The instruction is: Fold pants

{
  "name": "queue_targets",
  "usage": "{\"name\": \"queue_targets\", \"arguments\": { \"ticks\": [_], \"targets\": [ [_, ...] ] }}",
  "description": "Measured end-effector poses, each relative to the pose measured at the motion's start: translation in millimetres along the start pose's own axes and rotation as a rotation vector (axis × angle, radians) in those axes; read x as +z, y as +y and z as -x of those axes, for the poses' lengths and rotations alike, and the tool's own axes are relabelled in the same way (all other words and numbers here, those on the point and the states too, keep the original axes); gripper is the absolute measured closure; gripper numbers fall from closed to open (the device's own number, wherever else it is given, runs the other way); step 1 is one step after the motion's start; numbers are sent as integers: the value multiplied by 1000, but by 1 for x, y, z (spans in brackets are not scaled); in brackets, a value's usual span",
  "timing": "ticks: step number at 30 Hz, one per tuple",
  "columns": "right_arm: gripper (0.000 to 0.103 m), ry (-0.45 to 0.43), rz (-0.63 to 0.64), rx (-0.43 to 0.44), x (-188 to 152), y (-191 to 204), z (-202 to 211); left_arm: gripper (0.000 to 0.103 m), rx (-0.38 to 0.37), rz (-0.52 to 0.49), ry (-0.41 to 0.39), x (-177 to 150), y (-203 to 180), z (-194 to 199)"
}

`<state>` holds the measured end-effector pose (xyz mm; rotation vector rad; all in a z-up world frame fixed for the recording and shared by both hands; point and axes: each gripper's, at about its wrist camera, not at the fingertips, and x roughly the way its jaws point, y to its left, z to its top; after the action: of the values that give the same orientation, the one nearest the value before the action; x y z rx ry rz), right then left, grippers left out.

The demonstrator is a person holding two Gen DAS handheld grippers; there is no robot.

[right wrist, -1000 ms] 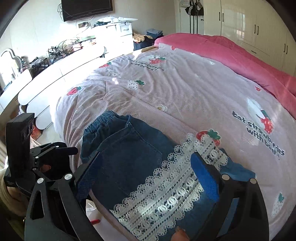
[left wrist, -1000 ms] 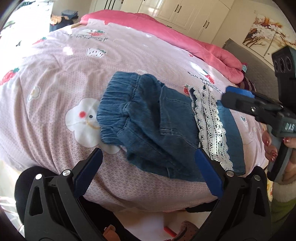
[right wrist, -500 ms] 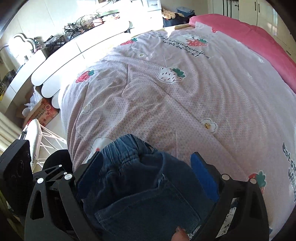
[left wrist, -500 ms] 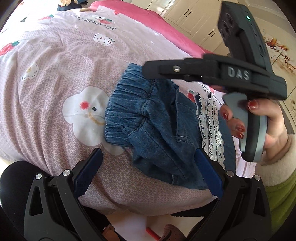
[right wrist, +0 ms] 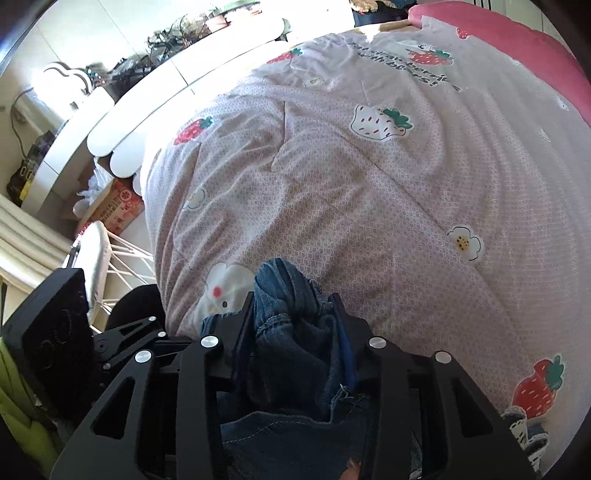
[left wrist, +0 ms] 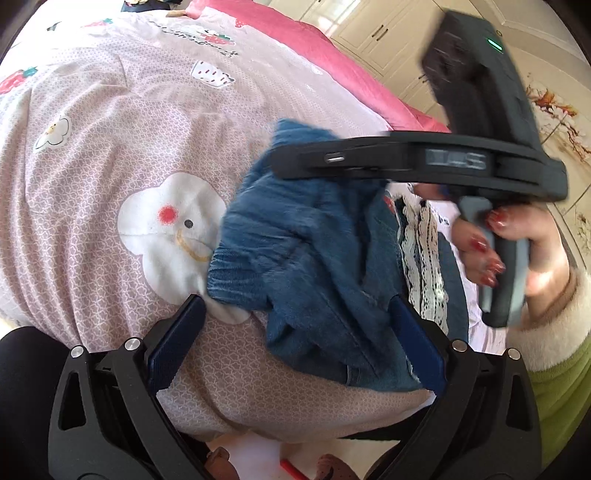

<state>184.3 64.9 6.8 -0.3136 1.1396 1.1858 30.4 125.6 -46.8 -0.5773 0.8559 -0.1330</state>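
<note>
Small blue denim pants point(left wrist: 295, 251) with a white lace hem point(left wrist: 421, 258) lie crumpled near the edge of a pink strawberry-print bedspread point(left wrist: 110, 147). My right gripper point(left wrist: 280, 158), held by a hand point(left wrist: 535, 251), reaches across above them to the elastic waistband. In the right wrist view its jaws are closing, and the pads press on a bunched ridge of that waistband point(right wrist: 288, 288), so the right gripper point(right wrist: 291, 306) is shut on it. My left gripper point(left wrist: 295, 332) stays open wide at the bed's near edge, with the pants' near corner between its fingers, untouched.
A bright pink quilt point(left wrist: 332, 66) lies along the far side of the bed. White scalloped furniture point(right wrist: 129, 122), a cardboard box point(right wrist: 118, 210) and a white wire rack point(right wrist: 96, 243) stand on the floor to the left. Cream wardrobes point(left wrist: 388, 29) line the back wall.
My right gripper swung from the lace hem end over to the waistband and closed from wide open onto it, bunching the denim. The left gripper edged slightly closer and rolled a little.
</note>
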Motion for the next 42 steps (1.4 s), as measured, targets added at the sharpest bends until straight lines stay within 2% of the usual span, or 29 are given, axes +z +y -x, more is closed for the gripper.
{"name": "queue_targets", "arguments": {
  "ticks": [4, 5, 6, 11, 16, 19, 21, 23, 32, 42],
  "targets": [
    [68, -73, -4, 40, -10, 0, 31, 27, -12, 17, -17, 10, -3, -1],
    [68, -89, -5, 45, -12, 1, 38, 36, -29, 16, -21, 13, -4, 0],
    [68, -110, -3, 42, -15, 1, 48, 49, -58, 18, -16, 16, -8, -1],
    [68, -186, -11, 23, -28, -6, 88, 50, -99, -32, -36, 26, -39, 2],
    [68, -252, -39, -7, -56, -23, 132, 50, -113, -126, -41, 32, -83, -1],
    [68, -277, -67, -17, -74, -35, 149, 49, -111, -186, -42, 30, -106, -5],
    [68, -291, -77, -21, -90, -41, 156, 49, -108, -226, -36, 17, -121, -6],
    [68, -302, -85, -19, -105, -46, 160, 49, -99, -266, -24, 6, -136, -6],
    [68, -346, -143, 4, -166, -71, 170, 49, -85, -345, 31, -13, -160, -28],
    [59, -371, -242, -21, -209, -87, 177, 44, -102, -407, 88, -39, -181, -41]
  ]
}}
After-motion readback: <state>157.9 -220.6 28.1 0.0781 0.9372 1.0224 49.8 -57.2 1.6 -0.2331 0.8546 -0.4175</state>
